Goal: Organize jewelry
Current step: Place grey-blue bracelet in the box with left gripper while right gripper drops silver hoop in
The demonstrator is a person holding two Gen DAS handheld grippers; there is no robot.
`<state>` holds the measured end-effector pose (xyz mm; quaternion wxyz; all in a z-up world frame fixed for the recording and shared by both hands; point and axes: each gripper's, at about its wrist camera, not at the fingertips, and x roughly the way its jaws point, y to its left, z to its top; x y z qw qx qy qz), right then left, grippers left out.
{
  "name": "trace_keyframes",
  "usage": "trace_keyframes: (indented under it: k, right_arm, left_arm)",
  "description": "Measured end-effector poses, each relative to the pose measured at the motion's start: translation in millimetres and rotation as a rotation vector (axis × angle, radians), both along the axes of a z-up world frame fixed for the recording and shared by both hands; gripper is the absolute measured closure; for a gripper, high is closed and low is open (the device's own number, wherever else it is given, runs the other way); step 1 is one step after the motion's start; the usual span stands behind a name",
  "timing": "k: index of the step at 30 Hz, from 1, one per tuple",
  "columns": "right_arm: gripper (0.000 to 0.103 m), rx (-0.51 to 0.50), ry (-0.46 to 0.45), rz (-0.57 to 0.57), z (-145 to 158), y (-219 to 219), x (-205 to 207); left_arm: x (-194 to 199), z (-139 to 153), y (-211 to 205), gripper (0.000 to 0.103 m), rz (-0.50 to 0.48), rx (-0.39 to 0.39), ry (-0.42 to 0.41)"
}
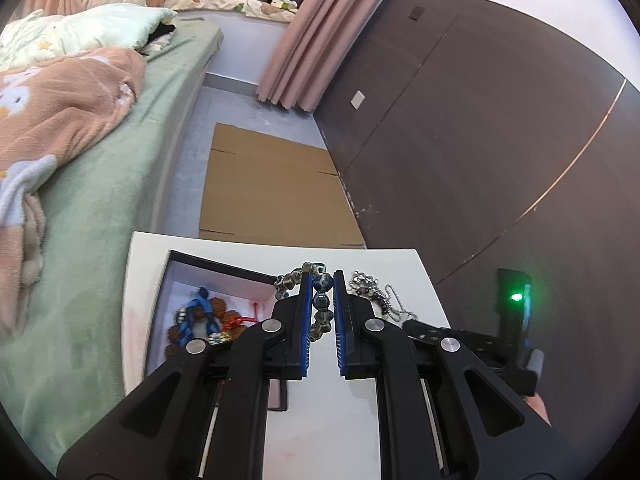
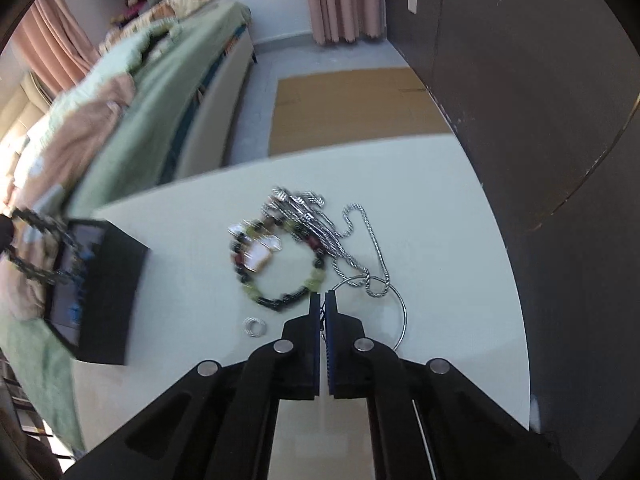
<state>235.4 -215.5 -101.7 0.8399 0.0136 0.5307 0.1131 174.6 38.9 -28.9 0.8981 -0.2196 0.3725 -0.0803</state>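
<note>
My left gripper (image 1: 322, 276) is shut on a blue-grey stone bead bracelet (image 1: 322, 304) and holds it above the white table, just right of the open black jewelry box (image 1: 208, 276). The box holds blue, brown and red pieces (image 1: 204, 316). In the right wrist view my right gripper (image 2: 322, 295) is shut, its tips at the edge of a green and dark bead bracelet (image 2: 280, 272) and a thin silver hoop (image 2: 394, 312). Silver chains (image 2: 340, 232) lie tangled behind them. The box (image 2: 104, 292) and the held bracelet (image 2: 36, 248) show blurred at the left.
A small silver ring (image 2: 254, 326) lies on the white table (image 2: 440, 320). A green bed (image 1: 100, 200) runs along the left. Flat cardboard (image 1: 272, 184) lies on the floor beyond the table. A dark wardrobe (image 1: 480, 140) stands on the right.
</note>
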Motion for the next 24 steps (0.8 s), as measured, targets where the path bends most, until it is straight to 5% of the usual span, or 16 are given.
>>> trace_keyframes:
  k: [7,8,9,10,24]
  right_arm:
    - [0.101,0.141,-0.090,0.040,35,20,-26]
    - [0.101,0.158,-0.099,0.046,39,23,-29]
    - [0.101,0.179,-0.108,0.056,43,27,-31]
    - [0.101,0.202,-0.116,0.067,47,31,-34]
    - [0.101,0.397,-0.154,0.219,73,103,-63]
  left_arm:
    - [-9,-5,16,0.089,0.042,0.033,0.039]
    - [-9,-8,21,0.082,0.062,0.028,0.054]
    - [-11,-9,27,0.061,0.087,0.023,0.069]
    - [-14,-8,30,0.053,0.101,0.025,0.058]
    - [-41,-3,75,0.039,0.263,0.022,0.050]
